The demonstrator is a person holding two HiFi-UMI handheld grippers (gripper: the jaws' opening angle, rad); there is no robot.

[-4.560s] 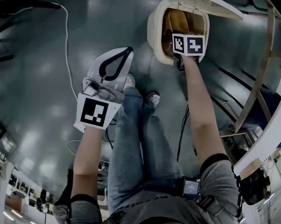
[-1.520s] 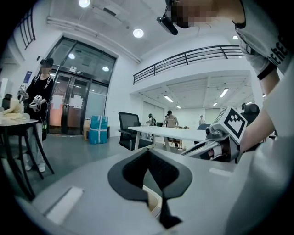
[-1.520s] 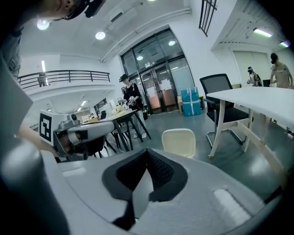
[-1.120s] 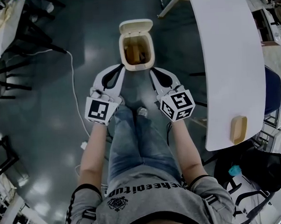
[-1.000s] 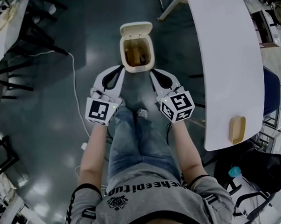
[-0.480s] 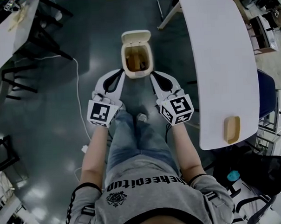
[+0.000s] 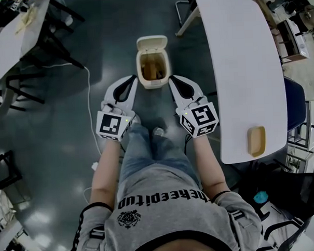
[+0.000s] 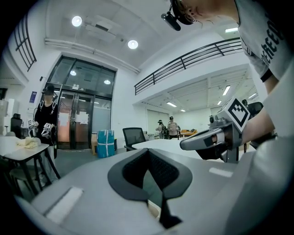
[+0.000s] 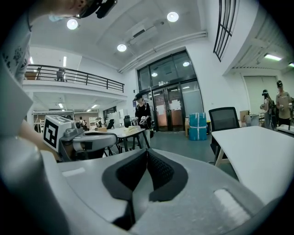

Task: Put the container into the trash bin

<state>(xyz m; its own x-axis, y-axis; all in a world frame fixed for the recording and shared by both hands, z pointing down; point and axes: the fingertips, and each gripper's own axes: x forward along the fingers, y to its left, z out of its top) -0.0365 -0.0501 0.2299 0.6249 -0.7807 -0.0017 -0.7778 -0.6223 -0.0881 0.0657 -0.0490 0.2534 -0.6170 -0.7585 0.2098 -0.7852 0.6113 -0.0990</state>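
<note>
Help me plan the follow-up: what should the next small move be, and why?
Probably swing the right gripper toward the tan container on the white table. Both it and the left gripper are shut and empty. The trash bin stands open with something brownish inside, so one drop looks finished, and that container lies on the right gripper's side.

The head view is dim, and the floor glares faintly. Ceiling lights brighten both fisheye-bent gripper views, and the left hand-held gripper blurs close up.
</note>
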